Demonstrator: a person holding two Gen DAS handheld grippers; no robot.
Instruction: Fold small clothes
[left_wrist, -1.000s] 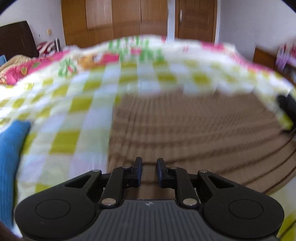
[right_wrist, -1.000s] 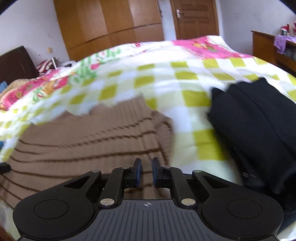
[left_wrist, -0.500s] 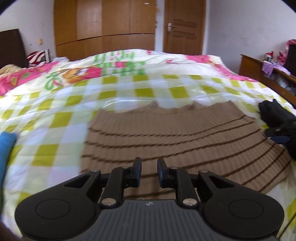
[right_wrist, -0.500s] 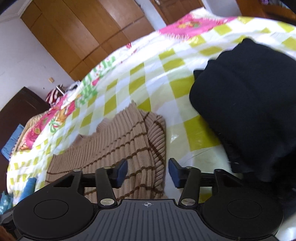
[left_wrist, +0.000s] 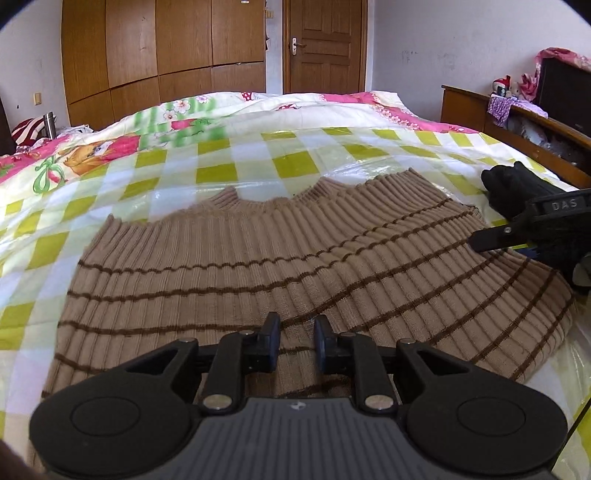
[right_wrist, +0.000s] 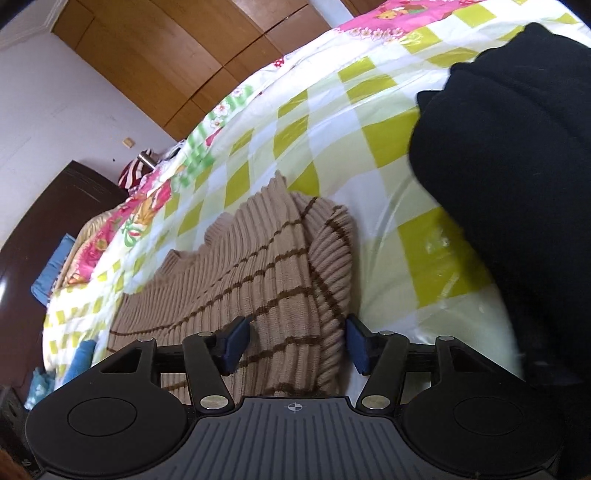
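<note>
Two grippers work one brown striped knit garment (left_wrist: 280, 258), spread flat across the near half of the checked bed cover (left_wrist: 236, 166) so its ends can be folded. Left gripper (left_wrist: 295, 341) hovers narrow and empty over the near hem; right gripper (right_wrist: 297, 341) stands wide, straddling the doubled right-hand end. Only the right view shows that doubled end and the black clothing (right_wrist: 517, 177) toward the bed's right edge in full.

We note the left gripper (left_wrist: 296, 341): matte black body, ribbed grey plate at bottom centre bearing a small crosshair mark, two round black discs at lower left and lower right, silver rivets on the linkage arms, black finger pads. The right gripper (right_wrist: 297, 343) matches it, but with blue pads (right_wrist: 236, 341). At the right edge of the left view, its black housing carries white lettering "DAS".
</note>
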